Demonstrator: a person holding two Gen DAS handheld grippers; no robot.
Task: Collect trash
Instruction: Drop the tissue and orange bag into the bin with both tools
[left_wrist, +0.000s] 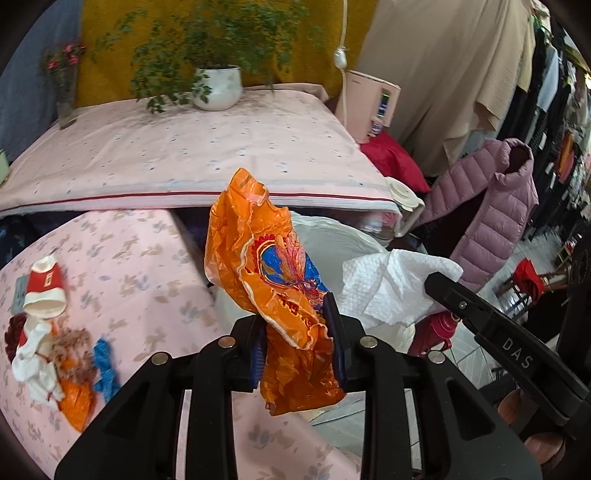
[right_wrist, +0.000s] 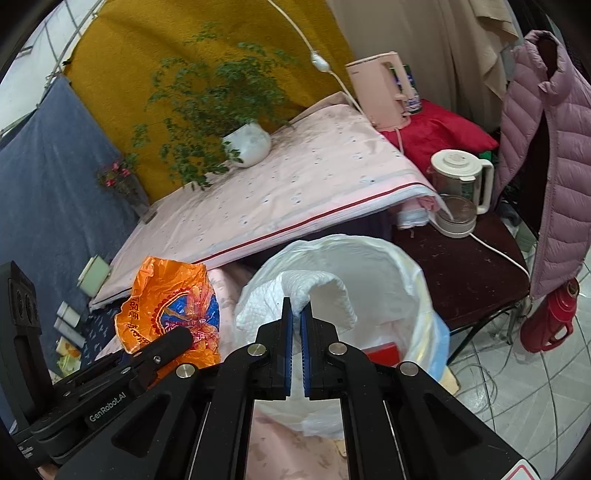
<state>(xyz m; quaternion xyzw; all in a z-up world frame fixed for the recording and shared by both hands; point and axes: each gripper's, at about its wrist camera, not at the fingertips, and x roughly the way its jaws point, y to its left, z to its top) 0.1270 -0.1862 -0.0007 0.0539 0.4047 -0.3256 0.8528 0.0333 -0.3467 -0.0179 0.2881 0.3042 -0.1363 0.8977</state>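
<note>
Holding w/ right claw (right_wrist: 297, 314) clenched on white paper towel (right_wrist: 317, 295), we should release over white-lined round bin (right_wrist: 406, 266); left claw (left_wrist: 297, 332) grips crumpled orange plastic wrapper (left_wrist: 266, 266) beside bin.

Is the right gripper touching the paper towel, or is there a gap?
Touching. In the right wrist view the right gripper has its blue fingers closed on a fold of the paper towel, held above the bin.
</note>
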